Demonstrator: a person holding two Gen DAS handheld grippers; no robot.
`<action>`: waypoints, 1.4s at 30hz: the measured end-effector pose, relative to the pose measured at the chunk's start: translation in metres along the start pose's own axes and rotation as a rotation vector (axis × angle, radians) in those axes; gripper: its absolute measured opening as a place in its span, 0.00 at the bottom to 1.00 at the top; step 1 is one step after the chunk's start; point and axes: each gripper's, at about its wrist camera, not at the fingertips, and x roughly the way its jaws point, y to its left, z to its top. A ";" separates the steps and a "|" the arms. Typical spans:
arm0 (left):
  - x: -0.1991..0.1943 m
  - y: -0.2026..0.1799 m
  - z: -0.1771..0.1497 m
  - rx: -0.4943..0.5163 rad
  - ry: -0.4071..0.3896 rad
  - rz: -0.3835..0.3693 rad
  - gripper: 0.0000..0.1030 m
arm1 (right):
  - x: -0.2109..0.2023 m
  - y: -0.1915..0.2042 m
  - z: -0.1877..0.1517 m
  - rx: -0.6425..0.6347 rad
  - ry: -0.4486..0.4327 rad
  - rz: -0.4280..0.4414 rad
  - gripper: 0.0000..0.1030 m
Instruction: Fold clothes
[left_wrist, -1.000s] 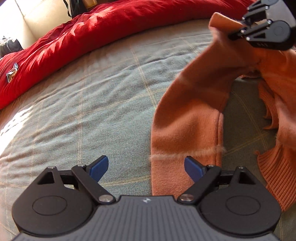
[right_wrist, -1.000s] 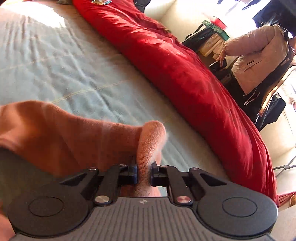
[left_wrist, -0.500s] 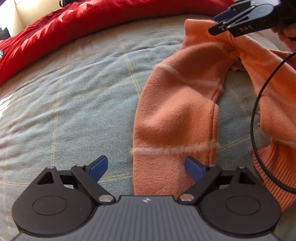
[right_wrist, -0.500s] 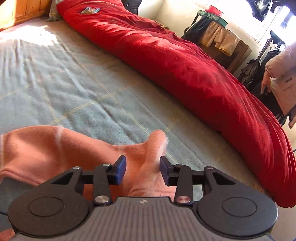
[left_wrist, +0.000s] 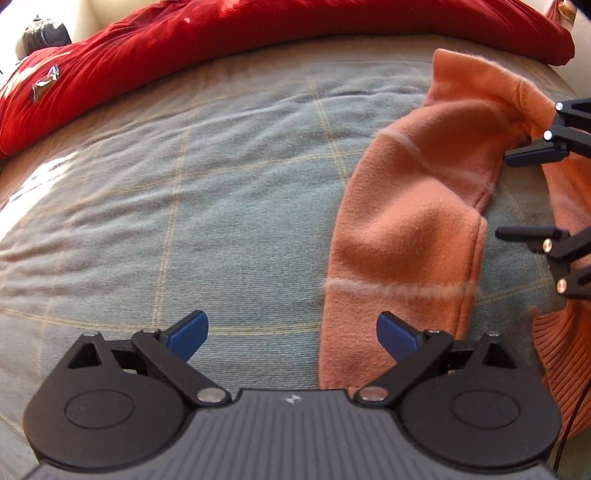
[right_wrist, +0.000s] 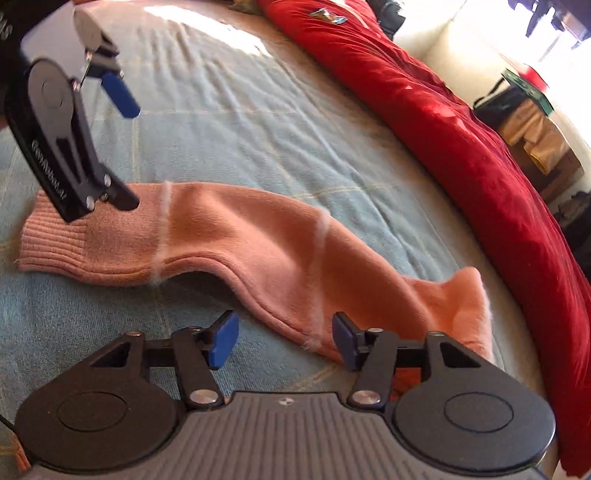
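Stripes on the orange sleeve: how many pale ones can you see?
2 in the right wrist view: one stripe near the ribbed cuff, one stripe farther up the sleeve. More may hide in bunched fabric.

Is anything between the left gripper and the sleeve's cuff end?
Nothing visible. The left gripper hangs open right over the sleeve near its ribbed cuff, with only bare blanket around it. The right gripper is open at the other end.

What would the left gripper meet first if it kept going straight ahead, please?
Probably the blanket: the open left gripper points at bare bed, with the orange sleeve just right of its centre line. Depth is unclear.
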 end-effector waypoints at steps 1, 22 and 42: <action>0.000 0.004 0.000 -0.008 -0.003 0.006 0.95 | 0.004 0.007 0.002 -0.029 -0.002 -0.004 0.64; -0.023 0.121 -0.039 -0.120 -0.051 0.286 0.95 | 0.031 0.004 0.115 0.287 -0.051 0.188 0.10; -0.062 0.219 -0.087 -0.284 0.022 0.482 0.95 | 0.076 0.076 0.214 0.392 -0.039 0.428 0.11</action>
